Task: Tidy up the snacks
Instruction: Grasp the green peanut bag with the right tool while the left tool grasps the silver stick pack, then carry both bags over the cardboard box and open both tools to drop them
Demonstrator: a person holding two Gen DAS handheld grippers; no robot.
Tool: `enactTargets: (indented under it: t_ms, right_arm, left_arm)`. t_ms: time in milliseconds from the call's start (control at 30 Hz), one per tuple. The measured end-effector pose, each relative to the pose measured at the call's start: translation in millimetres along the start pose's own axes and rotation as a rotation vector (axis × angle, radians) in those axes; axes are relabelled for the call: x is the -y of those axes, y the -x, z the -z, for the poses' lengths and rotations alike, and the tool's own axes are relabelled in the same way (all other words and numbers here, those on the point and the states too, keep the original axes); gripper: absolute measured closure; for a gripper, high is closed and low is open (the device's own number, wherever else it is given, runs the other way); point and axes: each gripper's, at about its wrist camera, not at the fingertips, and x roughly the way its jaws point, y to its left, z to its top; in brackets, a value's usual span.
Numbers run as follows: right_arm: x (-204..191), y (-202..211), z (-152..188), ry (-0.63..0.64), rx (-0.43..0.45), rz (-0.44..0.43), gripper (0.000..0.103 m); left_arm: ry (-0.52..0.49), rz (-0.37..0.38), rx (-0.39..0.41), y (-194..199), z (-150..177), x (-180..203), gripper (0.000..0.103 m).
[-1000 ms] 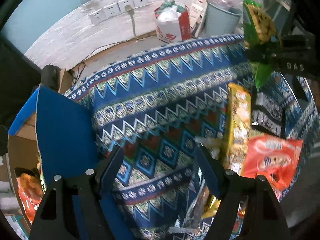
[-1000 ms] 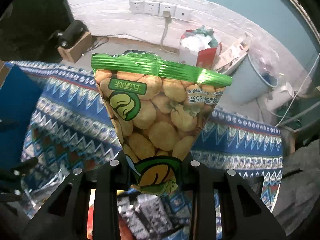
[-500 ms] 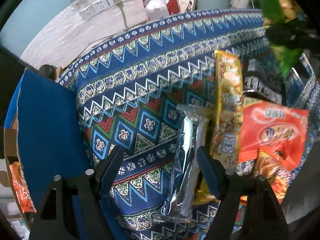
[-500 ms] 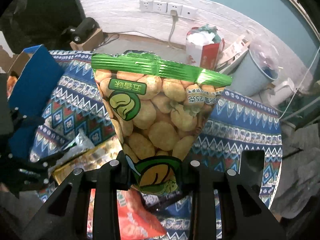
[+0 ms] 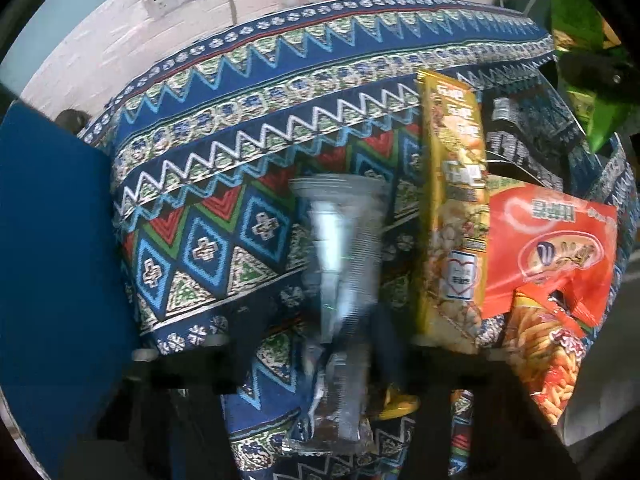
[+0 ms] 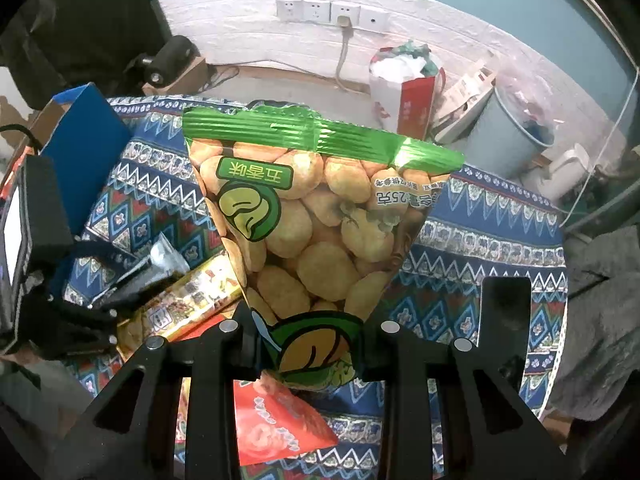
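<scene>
My right gripper point(image 6: 312, 344) is shut on the bottom of a green bag of yellow bean snacks point(image 6: 312, 216), held upright above the table; the bag also shows at the far right of the left wrist view point(image 5: 580, 60). My left gripper point(image 5: 316, 332) straddles a clear silver packet point(image 5: 344, 272) lying on the patterned cloth point(image 5: 224, 160). The view is blurred, so its fingers' grip is unclear. A long yellow packet point(image 5: 456, 216), a red bag point(image 5: 548, 252) and an orange-red chips bag point(image 5: 548, 352) lie just right of it.
A blue box flap point(image 5: 56, 260) stands at the left of the table, also seen in the right wrist view point(image 6: 88, 152). A dark printed packet point(image 5: 524, 140) lies at the back right. Behind the table are a red-white bag point(image 6: 404, 88), a grey bin point(image 6: 508, 136) and wall sockets point(image 6: 332, 12).
My left gripper has moved forward and down over the silver packet, which now lies between its fingers. My right gripper still holds the green bag and has drifted slightly.
</scene>
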Motion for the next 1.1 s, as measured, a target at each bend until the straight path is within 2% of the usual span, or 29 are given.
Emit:
enactTargets:
  t_ms: [200, 500, 1100]
  right_arm:
    - [-0.9, -0.2, -0.9, 0.004, 0.006, 0.004, 0.073]
    - [-10.3, 10.6, -5.3, 0.025, 0.038, 0.002, 0.073]
    - [-59.8, 52.0, -33.6, 0.096, 0.141, -0.050, 0.073]
  left_arm:
    - [-0.025, -0.035, 0.034, 9.4, 2.4, 6.8, 0.072]
    - [-0.006, -0.082, 0.139, 62.4, -11.9, 7.5, 0.072]
    - [0.076, -0.127, 0.310, 152.6, 6.7, -38.3, 0.072]
